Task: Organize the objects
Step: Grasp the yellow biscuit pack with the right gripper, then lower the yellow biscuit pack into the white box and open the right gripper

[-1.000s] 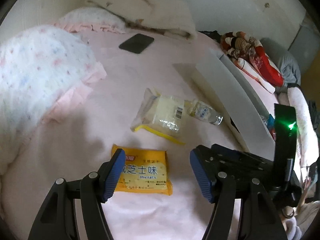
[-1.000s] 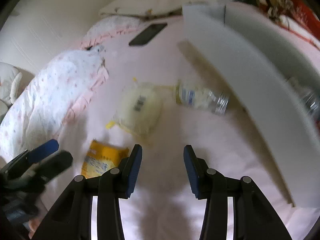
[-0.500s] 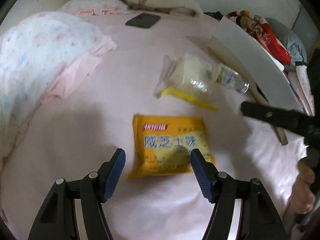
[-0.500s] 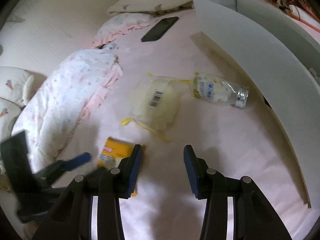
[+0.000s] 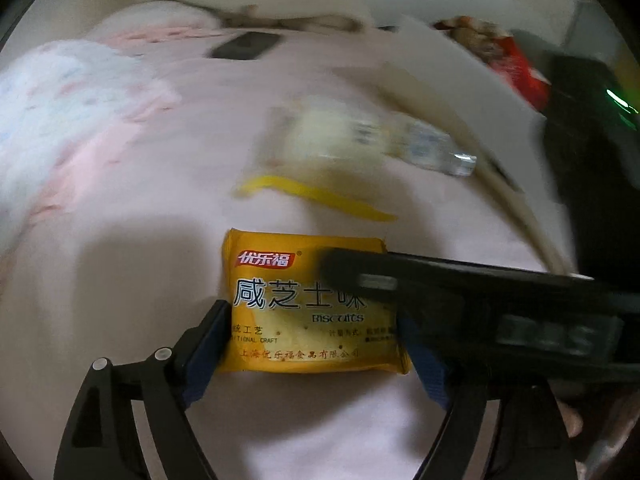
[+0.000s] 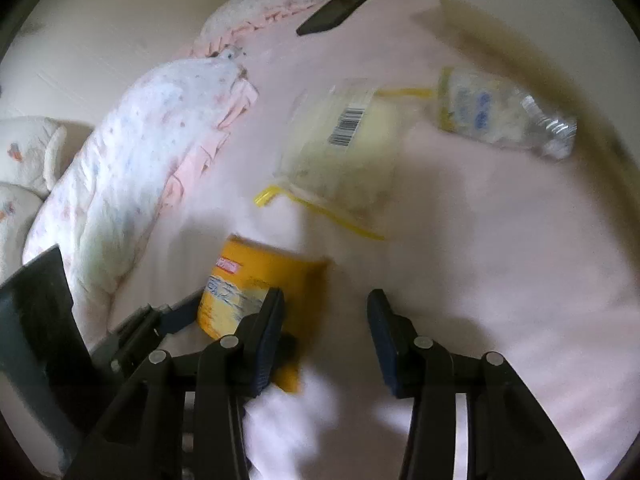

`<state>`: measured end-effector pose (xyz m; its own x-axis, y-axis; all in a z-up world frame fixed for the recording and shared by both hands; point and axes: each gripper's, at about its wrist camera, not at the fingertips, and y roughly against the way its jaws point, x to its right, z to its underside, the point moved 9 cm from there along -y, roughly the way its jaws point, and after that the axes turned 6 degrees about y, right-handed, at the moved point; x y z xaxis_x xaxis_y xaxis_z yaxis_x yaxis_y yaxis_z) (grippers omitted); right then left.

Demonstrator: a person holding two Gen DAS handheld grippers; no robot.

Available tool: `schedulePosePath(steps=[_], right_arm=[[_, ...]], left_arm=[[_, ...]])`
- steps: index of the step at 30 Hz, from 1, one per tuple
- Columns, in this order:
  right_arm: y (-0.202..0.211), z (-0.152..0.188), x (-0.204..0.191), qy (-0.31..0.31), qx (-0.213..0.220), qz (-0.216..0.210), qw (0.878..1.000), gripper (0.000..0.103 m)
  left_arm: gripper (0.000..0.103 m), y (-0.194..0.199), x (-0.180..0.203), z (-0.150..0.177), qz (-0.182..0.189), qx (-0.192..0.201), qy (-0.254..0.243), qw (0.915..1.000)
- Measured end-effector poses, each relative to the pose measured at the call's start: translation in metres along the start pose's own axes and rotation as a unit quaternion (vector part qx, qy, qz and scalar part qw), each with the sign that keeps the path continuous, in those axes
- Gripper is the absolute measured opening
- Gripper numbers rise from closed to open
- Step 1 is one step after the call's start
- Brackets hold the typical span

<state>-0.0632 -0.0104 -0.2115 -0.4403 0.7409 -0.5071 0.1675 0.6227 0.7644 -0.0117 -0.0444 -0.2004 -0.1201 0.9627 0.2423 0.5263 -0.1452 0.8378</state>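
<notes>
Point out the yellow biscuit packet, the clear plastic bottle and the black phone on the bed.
Biscuit packet (image 5: 304,300): left wrist view, on the printed front of the wrapper.
Plastic bottle (image 6: 488,118): right wrist view, on the labelled middle of its body.
Phone (image 6: 336,10): right wrist view, on its dark flat face.

The biscuit packet (image 5: 308,304) lies flat on the bed sheet (image 5: 120,280), nearest the left wrist camera. Beyond it lies a zip bag (image 5: 320,140), and to that bag's right a bottle (image 5: 432,146) on its side — the two are just beside each other. A board (image 5: 460,80) stands behind the bottle. Left of everything a quilt (image 5: 60,96) is bunched, and a phone (image 5: 246,46) lies far back — near the pillows (image 5: 256,0).
</notes>
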Motion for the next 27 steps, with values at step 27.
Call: schedulePosePath(steps=[27], right_arm=[[0.309, -0.060, 0.080, -0.030, 0.273, 0.193, 0.942, 0.046]], left_arm=[[0.084, 0.069, 0.272, -0.135, 0.084, 0.188, -0.117, 0.9716]])
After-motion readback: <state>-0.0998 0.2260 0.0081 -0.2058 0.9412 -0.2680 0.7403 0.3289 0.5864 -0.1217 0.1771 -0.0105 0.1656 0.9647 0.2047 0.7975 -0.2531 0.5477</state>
